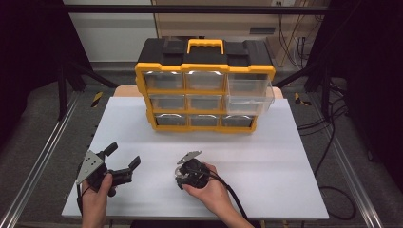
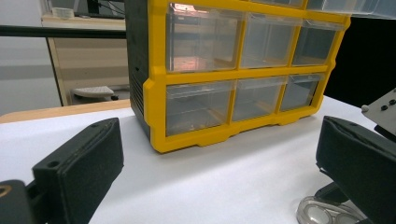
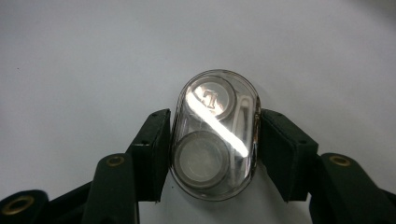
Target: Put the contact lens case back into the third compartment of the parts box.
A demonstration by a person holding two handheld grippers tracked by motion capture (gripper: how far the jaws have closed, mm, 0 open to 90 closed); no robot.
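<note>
From above, we see the right gripper [image 1: 182, 176] pointing down at the white table [image 1: 266, 161], in front of the yellow drawer box [image 1: 204, 85], and the left gripper [image 1: 124, 159] spread wide with nothing in it. Up close, our right gripper squeezes the little clear case [image 3: 215, 135] by its long sides; we think it is light, hard and slippery

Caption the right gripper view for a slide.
Right gripper jaws clamp a clear oval lens case on the white table.
</note>
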